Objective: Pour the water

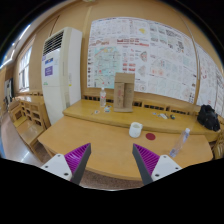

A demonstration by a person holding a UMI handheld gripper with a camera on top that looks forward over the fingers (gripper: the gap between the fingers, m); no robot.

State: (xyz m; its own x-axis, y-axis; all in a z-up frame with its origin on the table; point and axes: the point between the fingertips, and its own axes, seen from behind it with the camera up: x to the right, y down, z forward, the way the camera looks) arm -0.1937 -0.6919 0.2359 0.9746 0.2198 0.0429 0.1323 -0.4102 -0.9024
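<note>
My gripper (pixel 112 160) is open, its two fingers with purple pads (pixel 77 158) spread wide above the near edge of a round wooden table (pixel 100 140). Nothing is between the fingers. A white cup (pixel 136 129) stands on the table beyond the right finger. A red bottle cap (pixel 151 136) lies just right of the cup. A clear water bottle (pixel 184 136) stands further right near the table's edge.
A wooden bench (pixel 100 112) behind the table carries a clear bottle (pixel 102 99), a cardboard box (pixel 124 91) and a black bag (pixel 208 118). A white air conditioner (pixel 57 70) stands to the left. Posters cover the back wall. Wooden stools (pixel 25 115) stand at left.
</note>
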